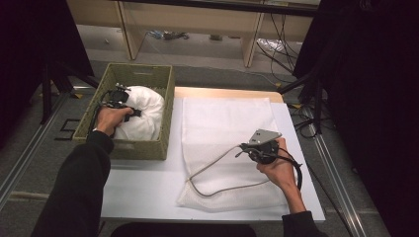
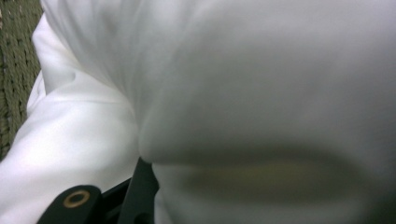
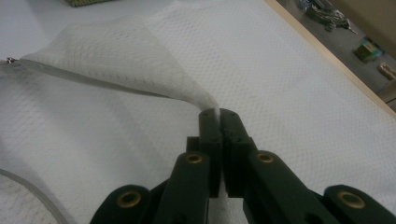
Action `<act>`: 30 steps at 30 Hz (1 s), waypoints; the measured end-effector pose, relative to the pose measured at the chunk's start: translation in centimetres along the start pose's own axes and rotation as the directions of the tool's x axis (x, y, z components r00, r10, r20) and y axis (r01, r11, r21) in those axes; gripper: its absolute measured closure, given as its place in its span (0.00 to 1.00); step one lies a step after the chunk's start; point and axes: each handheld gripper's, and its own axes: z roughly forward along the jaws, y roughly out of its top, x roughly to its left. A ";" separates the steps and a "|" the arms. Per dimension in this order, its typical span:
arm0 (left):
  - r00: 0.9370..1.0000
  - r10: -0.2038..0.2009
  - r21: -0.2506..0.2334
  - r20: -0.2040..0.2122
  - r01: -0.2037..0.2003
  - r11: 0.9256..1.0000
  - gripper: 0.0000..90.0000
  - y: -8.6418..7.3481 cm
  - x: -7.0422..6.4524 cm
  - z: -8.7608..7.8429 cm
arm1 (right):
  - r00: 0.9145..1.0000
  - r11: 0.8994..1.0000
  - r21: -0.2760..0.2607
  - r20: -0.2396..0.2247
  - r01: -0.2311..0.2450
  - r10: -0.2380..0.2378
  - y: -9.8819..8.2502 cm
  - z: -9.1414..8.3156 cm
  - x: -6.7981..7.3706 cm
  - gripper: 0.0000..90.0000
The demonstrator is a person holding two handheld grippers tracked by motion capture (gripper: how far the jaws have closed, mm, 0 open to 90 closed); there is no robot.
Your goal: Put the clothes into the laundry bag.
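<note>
Fabric is pinched between the pressed-together jaws of the right gripper (image 3: pixel 218 122): the upper edge of a white mesh bag (image 1: pixel 227 143) is lifted, apparently so that its zipped mouth is held open. Off to that gripper's left, the left gripper (image 1: pixel 132 113) is sunk into a white garment (image 2: pixel 261 93), which is bunched inside a woven basket (image 1: pixel 141 148); cloth is gripped between its jaws, seemingly for carrying to the bag. The basket's wall is judged to stand in the way and must be cleared. Bag and basket are borne by a white table (image 1: pixel 143 187).
</note>
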 end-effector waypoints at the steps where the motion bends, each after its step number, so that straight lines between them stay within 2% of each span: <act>1: 1.000 0.000 0.000 0.000 0.000 1.000 0.74 0.0 0.0 0.0 | 1.000 1.000 0.000 0.000 0.000 0.000 0.0 0.0 0.0 1.00; 2: 1.000 -0.008 -0.024 0.002 0.008 1.000 0.74 0.4 0.2 -0.8 | 1.000 1.000 -0.002 0.005 -0.018 0.018 0.0 -0.1 0.0 1.00; 3: 1.000 -0.008 -0.024 0.002 0.008 1.000 0.74 0.4 0.2 -0.8 | 1.000 1.000 -0.002 0.005 -0.018 0.018 0.0 -0.1 0.0 1.00; 6: 0.999 -0.033 -0.057 0.038 0.035 0.998 0.74 0.8 0.6 -2.1 | 1.000 1.000 -0.003 0.005 -0.014 0.014 -0.1 0.0 0.0 1.00; 8: 0.998 -0.030 -0.079 0.055 0.035 0.996 0.74 1.1 1.0 -3.5 | 1.000 1.000 -0.004 0.006 -0.016 0.016 -0.1 0.0 0.0 1.00; 11: 0.997 -0.039 -0.101 0.071 0.046 0.994 0.74 1.4 1.0 -4.4 | 1.000 1.000 -0.002 0.004 -0.016 0.016 -0.1 0.0 0.0 1.00; 13: 0.994 -0.053 -0.136 0.093 0.065 0.989 0.74 1.7 0.8 -5.2 | 1.000 1.000 -0.003 0.005 -0.018 0.018 -0.1 0.0 0.0 1.00; 14: 0.992 -0.060 -0.163 0.113 0.078 0.984 0.74 1.9 0.8 -6.0 | 1.000 1.000 0.003 0.003 -0.019 0.019 -0.1 -0.1 -0.1 1.00; 15: 0.992 -0.060 -0.163 0.113 0.078 0.984 0.74 1.9 0.8 -6.0 | 1.000 1.000 0.003 0.003 -0.019 0.019 -0.1 -0.1 -0.1 1.00; 16: 0.990 -0.061 -0.184 0.125 0.083 0.979 0.74 2.1 0.7 -6.7 | 1.000 1.000 -0.005 0.004 -0.006 0.006 -0.1 -0.1 -0.2 1.00; 17: 0.990 -0.061 -0.184 0.125 0.083 0.979 0.74 2.1 0.7 -6.7 | 1.000 1.000 -0.004 0.002 -0.009 0.009 -0.1 -0.1 -0.2 1.00; 18: 0.988 -0.060 -0.201 0.145 0.089 0.976 0.74 2.3 0.7 -7.5 | 1.000 1.000 -0.005 0.003 -0.010 0.010 -0.1 -0.1 -0.1 1.00; 19: 0.988 -0.060 -0.201 0.145 0.089 0.976 0.74 2.3 0.7 -7.5 | 1.000 1.000 -0.005 0.003 -0.010 0.010 -0.1 -0.1 -0.1 1.00; 21: 0.986 -0.055 -0.221 0.159 0.090 0.971 0.74 2.5 0.7 -8.5 | 1.000 1.000 0.001 -0.001 -0.011 0.011 -0.1 -0.1 -0.1 1.00; 23: 0.979 -0.062 -0.247 0.193 0.109 0.963 0.74 2.7 0.5 -9.5 | 1.000 1.000 -0.005 0.003 -0.009 0.009 -0.1 -0.1 -0.2 1.00; 26: 0.976 -0.047 -0.265 0.213 0.104 0.959 0.74 3.0 0.4 -11.1 | 1.000 1.000 -0.005 0.003 -0.006 0.006 -0.1 -0.1 -0.2 1.00; 29: 0.965 -0.038 -0.288 0.260 0.115 0.951 0.74 3.1 -0.1 -12.7 | 1.000 1.000 -0.007 0.004 -0.013 0.013 -0.1 -0.1 -0.3 1.00; 30: 0.963 -0.034 -0.292 0.267 0.115 0.949 0.74 3.1 -0.2 -13.1 | 1.000 1.000 -0.005 0.008 -0.029 0.029 -0.1 -0.2 -0.2 1.00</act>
